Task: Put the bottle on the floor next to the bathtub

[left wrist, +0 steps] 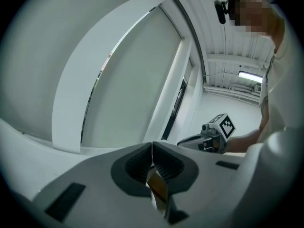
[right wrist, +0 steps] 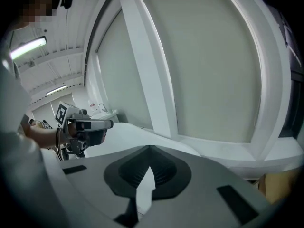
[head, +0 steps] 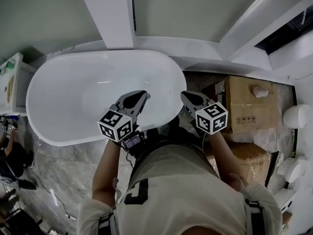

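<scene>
In the head view, the person is leaning over a glossy white oval bathtub (head: 73, 99), which is sitting on a grey veined marble floor (head: 63, 170). The left gripper (head: 143, 96) is hovering over the tub's near right rim, and its jaws are lying together with nothing between them. The right gripper (head: 186, 97) is hanging just beyond the tub's right end, over the floor, and its jaws are pressing together too. What may be the bottle (head: 184, 122), a small pale shape, is showing just under the right gripper on the floor beside the tub, but the gripper is covering most of it and I cannot be sure. A brown cardboard box (head: 244, 109) is standing further right, against the white wall ledge.

In the left gripper view, the left gripper (left wrist: 152, 148) is pointing across the room towards a tall white-framed wall panel (left wrist: 128, 80). Its grey ribbed pads are meeting along one thin seam and are gripping nothing. The right gripper (left wrist: 184, 141) is showing to the right, apart from it, in the person's hand.

In the right gripper view, the right gripper (right wrist: 150, 151) is facing a white upright post (right wrist: 147, 75) and a pale panel. Its pads are closing on each other with nothing held. The left gripper (right wrist: 109, 124) is showing at the left, over the bathtub's white rim (right wrist: 128, 133).
</scene>
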A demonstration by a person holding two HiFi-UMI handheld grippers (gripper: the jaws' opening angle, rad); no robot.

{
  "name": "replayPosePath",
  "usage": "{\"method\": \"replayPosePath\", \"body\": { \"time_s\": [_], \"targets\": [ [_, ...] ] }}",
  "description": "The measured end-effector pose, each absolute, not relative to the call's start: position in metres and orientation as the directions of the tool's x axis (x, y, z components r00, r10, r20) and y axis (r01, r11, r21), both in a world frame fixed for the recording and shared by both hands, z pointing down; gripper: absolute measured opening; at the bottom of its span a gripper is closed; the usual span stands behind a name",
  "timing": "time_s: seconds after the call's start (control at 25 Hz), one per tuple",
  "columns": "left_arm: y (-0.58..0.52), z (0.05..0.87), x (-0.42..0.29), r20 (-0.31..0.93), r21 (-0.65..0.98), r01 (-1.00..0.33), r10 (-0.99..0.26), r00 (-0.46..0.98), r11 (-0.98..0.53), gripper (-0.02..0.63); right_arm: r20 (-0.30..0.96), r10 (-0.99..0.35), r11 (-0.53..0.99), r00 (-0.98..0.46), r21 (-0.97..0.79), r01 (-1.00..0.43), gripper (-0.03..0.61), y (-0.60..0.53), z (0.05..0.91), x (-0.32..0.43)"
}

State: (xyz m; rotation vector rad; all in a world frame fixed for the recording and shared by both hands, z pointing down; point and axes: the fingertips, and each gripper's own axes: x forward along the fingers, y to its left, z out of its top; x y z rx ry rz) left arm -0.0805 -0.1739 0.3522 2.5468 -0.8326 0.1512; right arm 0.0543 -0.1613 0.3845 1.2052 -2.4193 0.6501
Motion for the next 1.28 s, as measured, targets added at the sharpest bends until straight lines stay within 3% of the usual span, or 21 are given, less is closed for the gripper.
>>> {"method": "replayPosePath", "body": {
  "time_s": [0.32,1.0,1.28],
  "targets": [
    [-0.172,0.316,-0.063,0.183,0.305,-0.634,-0.61,0.771,-0.711,0.058,0.414,-0.677,0.565,-0.608,-0.236,-0.79,0.028,-0.155,0.348,0.061],
    [-0.142,0.284,-0.003,0.255,0.128,-0.699,-0.657,0.709,-0.704,0.057,0.299,-0.699,0.581,-0.649,-0.292,-0.76,0.028,-0.118,0.332,0.115],
    [-0.12,0.28,0.022,0.261,0.115,-0.682,-0.641,0.722,-0.722,0.057,0.315,-0.655,0.694,-0.687,-0.108,-0.711,0.028,-0.088,0.322,0.115]
  ]
}}
